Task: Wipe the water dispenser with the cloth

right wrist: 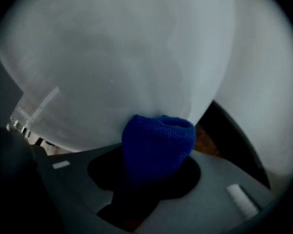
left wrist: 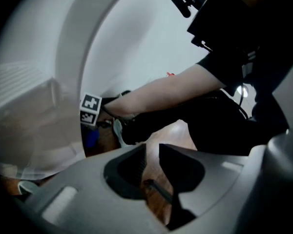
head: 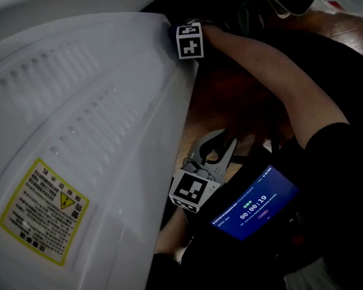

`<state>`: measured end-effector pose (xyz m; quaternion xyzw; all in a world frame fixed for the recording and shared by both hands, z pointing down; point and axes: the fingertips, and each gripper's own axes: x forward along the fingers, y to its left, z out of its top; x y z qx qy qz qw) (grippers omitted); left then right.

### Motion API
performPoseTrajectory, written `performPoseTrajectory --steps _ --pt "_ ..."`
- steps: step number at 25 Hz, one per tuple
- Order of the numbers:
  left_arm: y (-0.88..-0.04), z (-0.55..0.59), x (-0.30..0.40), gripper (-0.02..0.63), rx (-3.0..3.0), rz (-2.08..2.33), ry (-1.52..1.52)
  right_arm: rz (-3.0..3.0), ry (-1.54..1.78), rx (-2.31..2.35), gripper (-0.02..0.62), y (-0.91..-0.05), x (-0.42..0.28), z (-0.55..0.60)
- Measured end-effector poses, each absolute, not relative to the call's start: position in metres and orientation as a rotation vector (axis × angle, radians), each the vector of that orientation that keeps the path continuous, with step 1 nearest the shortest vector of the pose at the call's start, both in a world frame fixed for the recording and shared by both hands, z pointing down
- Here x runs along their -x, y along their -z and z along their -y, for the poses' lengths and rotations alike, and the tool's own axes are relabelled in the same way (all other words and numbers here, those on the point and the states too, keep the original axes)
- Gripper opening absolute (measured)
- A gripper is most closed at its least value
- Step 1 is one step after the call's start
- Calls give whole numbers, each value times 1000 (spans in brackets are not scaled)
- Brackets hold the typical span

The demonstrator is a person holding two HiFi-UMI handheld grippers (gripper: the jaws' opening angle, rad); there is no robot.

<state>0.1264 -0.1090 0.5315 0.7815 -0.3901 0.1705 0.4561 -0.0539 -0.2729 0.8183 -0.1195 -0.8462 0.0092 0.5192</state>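
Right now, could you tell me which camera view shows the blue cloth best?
The right gripper view: the blue cloth fills the middle, bunched between the jaws of the right gripper against the white dispenser. The left gripper view shows only a small blue patch by the dispenser's edge. The head view hides it.

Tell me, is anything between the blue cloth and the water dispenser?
Nothing visible is. The right gripper holds the blue cloth bunched in its jaws, and the cloth seems to lie right against the white water dispenser.
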Motion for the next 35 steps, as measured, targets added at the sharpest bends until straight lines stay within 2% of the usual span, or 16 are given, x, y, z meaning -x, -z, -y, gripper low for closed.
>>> performPoseTrajectory --steps 5,10,14,18,23,30,35 --pt "-489 135 -107 83 -2012 1131 -372 1945 -121 470 160 -813 -3 179" --pt "-425 142 -99 83 -2131 1226 -382 1931 -28 503 160 -756 -24 161" --pt "-362 118 -109 83 -2273 1330 -403 2005 -37 343 160 -676 -32 175" --pt "-303 95 -107 83 -2369 1517 -340 2257 -229 182 160 -574 -21 194" --pt "-249 69 -73 83 -2320 1747 -265 2429 -140 38 161 -446 -12 205" --pt "-224 15 -23 83 -2225 1910 -244 2682 -375 -362 161 -357 -38 244" --pt "-247 -3 5 83 -2144 1900 -163 2764 -419 -512 161 -334 -44 247"
